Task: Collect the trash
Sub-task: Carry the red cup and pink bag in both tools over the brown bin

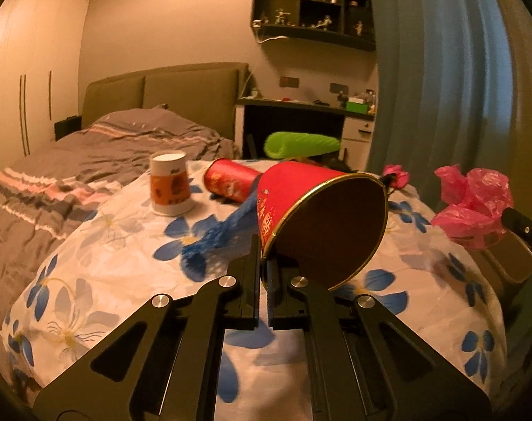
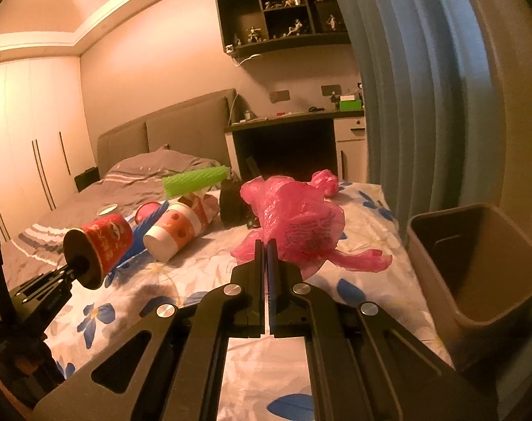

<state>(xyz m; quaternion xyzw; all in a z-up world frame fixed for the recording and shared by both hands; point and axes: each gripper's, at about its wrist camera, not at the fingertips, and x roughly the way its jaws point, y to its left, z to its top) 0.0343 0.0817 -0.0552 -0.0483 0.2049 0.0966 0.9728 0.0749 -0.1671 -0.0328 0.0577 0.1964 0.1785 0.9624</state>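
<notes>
My left gripper is shut on the rim of a red paper cup and holds it tilted above the flowered bedspread; the cup also shows in the right wrist view. My right gripper is shut on a crumpled pink plastic bag, which also shows at the right of the left wrist view. A beige waste bin stands at the bed's right side, right of my right gripper.
On the bedspread lie a white and orange cup, a red can, a blue net, a green roll and another pink bag. A desk and a blue curtain stand behind.
</notes>
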